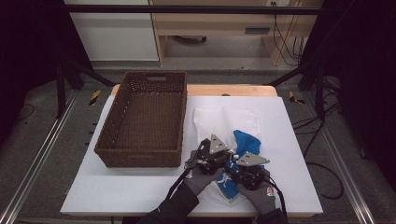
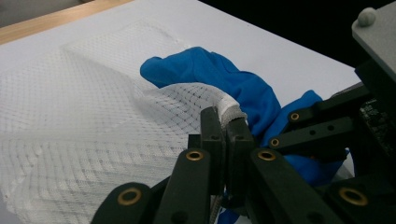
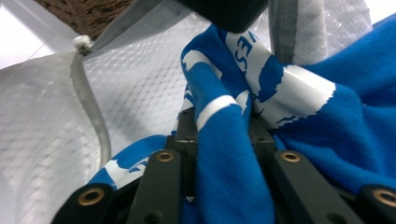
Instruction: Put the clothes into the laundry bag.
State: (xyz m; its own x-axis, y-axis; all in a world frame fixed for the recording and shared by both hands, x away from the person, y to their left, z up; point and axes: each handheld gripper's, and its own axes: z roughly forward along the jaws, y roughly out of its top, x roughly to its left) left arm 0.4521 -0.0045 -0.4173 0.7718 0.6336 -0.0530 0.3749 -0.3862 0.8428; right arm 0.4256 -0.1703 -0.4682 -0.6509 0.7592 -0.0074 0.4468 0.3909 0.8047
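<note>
Black jaws of our left gripper [image 2: 223,135] sit pressed together on the taped hem of the white mesh laundry bag [image 2: 84,135], pinching that edge and lifting it, we judge, so the bag's mouth stays open. Our right gripper [image 3: 219,135] has its jaws clamped on a thick fold of the blue printed garment [image 3: 327,135], the cloth bunched between them and spilling over both links; the grip looks meant to carry the fabric toward the raised hem. The bag's zipper pull [image 3: 81,43] lies just beside that opening.

From above, both hands work close together near the front edge of the white desk [image 1: 140,196], right of its middle. Our left gripper [image 1: 212,151] and right gripper [image 1: 247,168] almost touch, with the garment [image 1: 245,140] lying partly on the bag [image 1: 219,119], which spreads toward the desk's far edge. A brown wicker basket [image 1: 144,156] stands on the left half, apart from the work.
</note>
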